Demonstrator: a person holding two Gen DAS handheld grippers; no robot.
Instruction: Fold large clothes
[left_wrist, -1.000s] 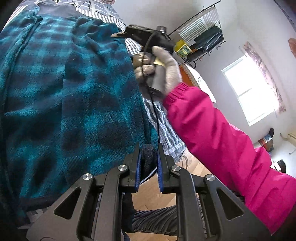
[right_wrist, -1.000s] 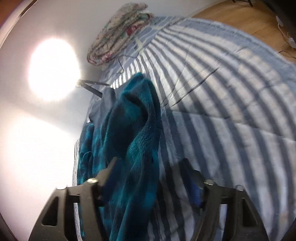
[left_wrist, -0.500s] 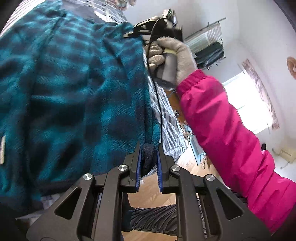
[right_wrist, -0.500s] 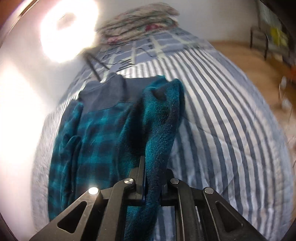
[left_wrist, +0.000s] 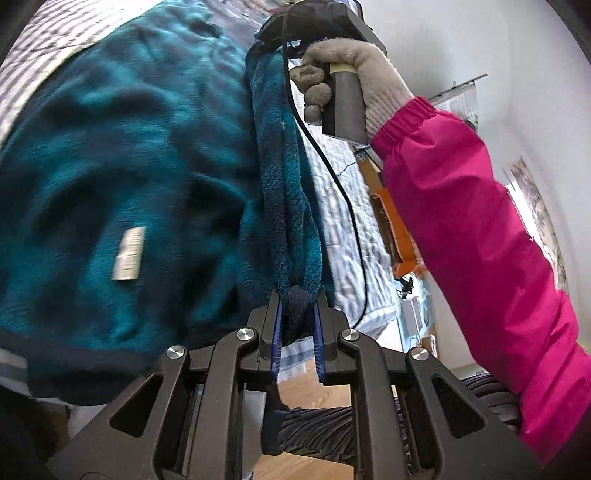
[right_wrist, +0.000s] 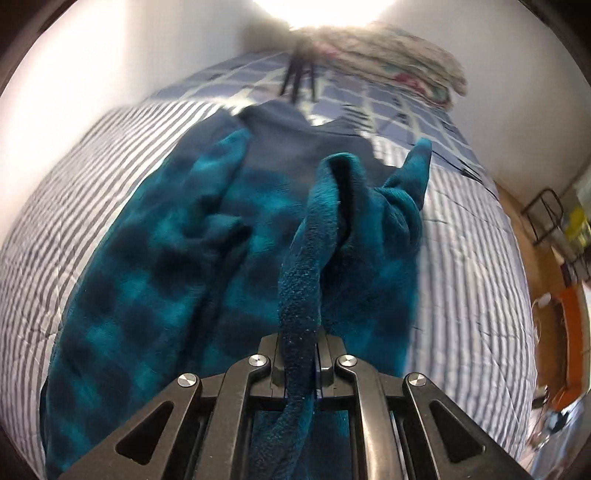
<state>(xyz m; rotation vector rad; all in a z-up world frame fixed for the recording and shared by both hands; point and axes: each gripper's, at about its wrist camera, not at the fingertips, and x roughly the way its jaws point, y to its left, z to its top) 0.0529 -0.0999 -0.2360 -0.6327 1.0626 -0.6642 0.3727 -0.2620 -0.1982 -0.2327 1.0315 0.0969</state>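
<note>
A large teal and dark blue checked fleece garment (left_wrist: 122, 155) lies on the striped bed. My left gripper (left_wrist: 297, 317) is shut on its dark hem edge, with a white label (left_wrist: 129, 254) showing on the fabric to the left. My right gripper (right_wrist: 301, 354) is shut on a rolled edge of the same garment (right_wrist: 177, 266) and holds it lifted above the bed. In the left wrist view the right gripper (left_wrist: 317, 22) shows at the top, held by a gloved hand, with the taut fabric edge running between the two grippers.
The bed (right_wrist: 472, 258) has a grey and white striped cover. A folded floral quilt (right_wrist: 399, 62) lies at its head by the wall. A pink-sleeved arm (left_wrist: 480, 229) fills the right of the left wrist view. Wooden floor (left_wrist: 306, 391) and an orange object (right_wrist: 569, 325) lie beside the bed.
My right gripper closed on the garment's edge and lifted it. Both grippers swung over the garment, pulling the held edge across toward the left; the white label came into view.
</note>
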